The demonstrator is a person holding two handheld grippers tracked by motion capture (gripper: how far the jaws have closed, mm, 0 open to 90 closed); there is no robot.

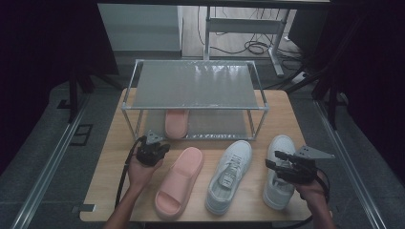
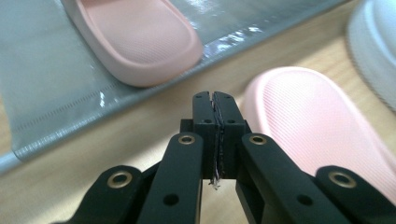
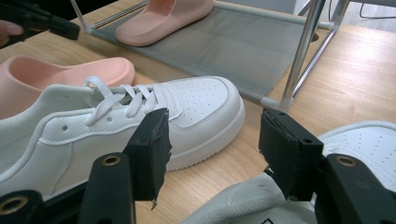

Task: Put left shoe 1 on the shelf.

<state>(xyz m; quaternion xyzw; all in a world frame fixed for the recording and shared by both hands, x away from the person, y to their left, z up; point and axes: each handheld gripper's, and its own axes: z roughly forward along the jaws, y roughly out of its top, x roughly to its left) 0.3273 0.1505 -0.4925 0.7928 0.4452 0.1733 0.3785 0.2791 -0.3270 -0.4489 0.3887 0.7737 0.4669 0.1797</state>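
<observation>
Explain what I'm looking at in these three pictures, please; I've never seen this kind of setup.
A person stands at a wooden table holding a hand-held two-jaw gripper in each hand; there is no robot arm. The high view looks down from above the person. The other two pictures come from cameras riding on the grippers, looking along their black jaws. The left gripper is shut with nothing in it, near the pink slide on the table. The right gripper is open, empty, above the right white sneaker. The left white sneaker lies between. A second pink slide already sits on the lower tier of the two-tier shoe rack.
</observation>
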